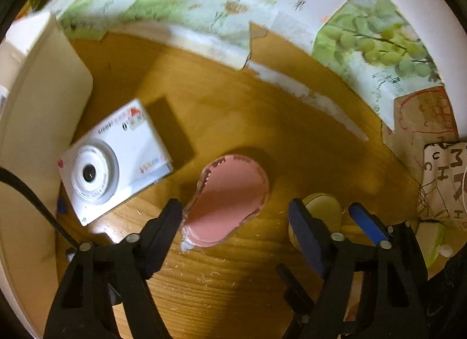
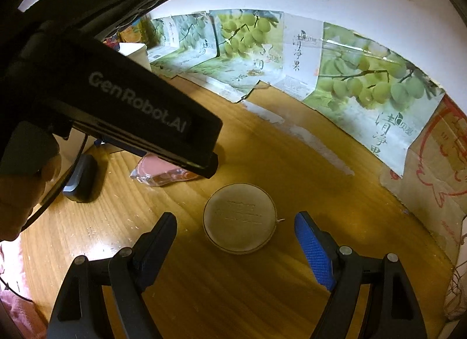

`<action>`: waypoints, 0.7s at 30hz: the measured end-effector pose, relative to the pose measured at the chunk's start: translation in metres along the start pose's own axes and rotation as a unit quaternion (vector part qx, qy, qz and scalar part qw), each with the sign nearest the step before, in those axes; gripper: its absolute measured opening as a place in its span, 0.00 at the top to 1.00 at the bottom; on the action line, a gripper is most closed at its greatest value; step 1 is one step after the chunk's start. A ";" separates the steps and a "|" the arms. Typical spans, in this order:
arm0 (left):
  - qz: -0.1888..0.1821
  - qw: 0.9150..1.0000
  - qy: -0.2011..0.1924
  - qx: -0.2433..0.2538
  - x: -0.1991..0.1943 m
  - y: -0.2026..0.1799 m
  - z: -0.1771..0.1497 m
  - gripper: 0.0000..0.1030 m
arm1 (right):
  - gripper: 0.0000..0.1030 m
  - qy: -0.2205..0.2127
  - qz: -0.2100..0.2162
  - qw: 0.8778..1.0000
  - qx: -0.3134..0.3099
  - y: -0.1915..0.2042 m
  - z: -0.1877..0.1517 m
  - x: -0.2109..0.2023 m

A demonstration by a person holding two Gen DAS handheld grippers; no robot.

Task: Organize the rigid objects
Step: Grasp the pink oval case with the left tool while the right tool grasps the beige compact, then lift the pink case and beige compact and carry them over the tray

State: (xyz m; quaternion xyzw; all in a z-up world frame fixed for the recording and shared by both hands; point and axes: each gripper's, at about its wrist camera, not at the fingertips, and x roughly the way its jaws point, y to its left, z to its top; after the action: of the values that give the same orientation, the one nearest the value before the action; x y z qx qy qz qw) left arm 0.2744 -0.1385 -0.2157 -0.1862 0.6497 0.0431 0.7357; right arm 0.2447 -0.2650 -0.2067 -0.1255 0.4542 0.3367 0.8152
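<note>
In the left wrist view a flat pink dispenser in a clear shell [image 1: 230, 201] lies on the wooden table [image 1: 221, 289]. My left gripper [image 1: 235, 210] points down over it, open. Its left fingertip is close to the dispenser's edge and its blue-padded right finger [image 1: 303, 231] stands well clear. A white compact camera [image 1: 116, 161] lies to the left, lens up. In the right wrist view a round beige tape-measure case [image 2: 240, 217] sits between the fingers of my open right gripper [image 2: 235, 222], with a gap on both sides. The left gripper's body [image 2: 131, 111] hangs over the pink dispenser [image 2: 154, 171].
Grape-printed cardboard panels [image 2: 364, 85] line the back of the table. A white box [image 1: 38, 105] stands at the left. A brown carton with red print [image 1: 423, 117] and a lettered cloth bag [image 1: 443, 181] stand at the right. A hand [image 2: 17, 193] shows at the left edge.
</note>
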 end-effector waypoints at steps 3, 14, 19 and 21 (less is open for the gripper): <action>-0.009 1.000 -0.006 0.000 -0.001 0.001 0.001 0.31 | 0.19 0.000 0.000 1.000 -0.005 0.002 0.001 0.005; 0.002 1.000 -0.017 0.015 -0.002 -0.004 0.007 0.39 | 0.27 0.011 -0.029 0.999 -0.031 0.015 0.000 0.017; -0.001 1.000 -0.019 0.020 -0.003 -0.003 0.005 0.39 | 0.44 0.003 -0.026 0.999 -0.035 0.018 0.001 0.018; -0.005 1.000 -0.016 0.019 -0.007 0.002 -0.003 0.39 | 0.45 0.005 -0.027 0.999 -0.037 0.021 0.001 0.018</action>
State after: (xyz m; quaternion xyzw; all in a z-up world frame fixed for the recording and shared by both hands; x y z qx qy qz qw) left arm 0.2698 -0.1360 -0.2092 -0.1749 0.6375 0.0300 0.7498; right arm 0.2379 -0.2418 -0.2189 -0.1694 0.4423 0.3304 0.8164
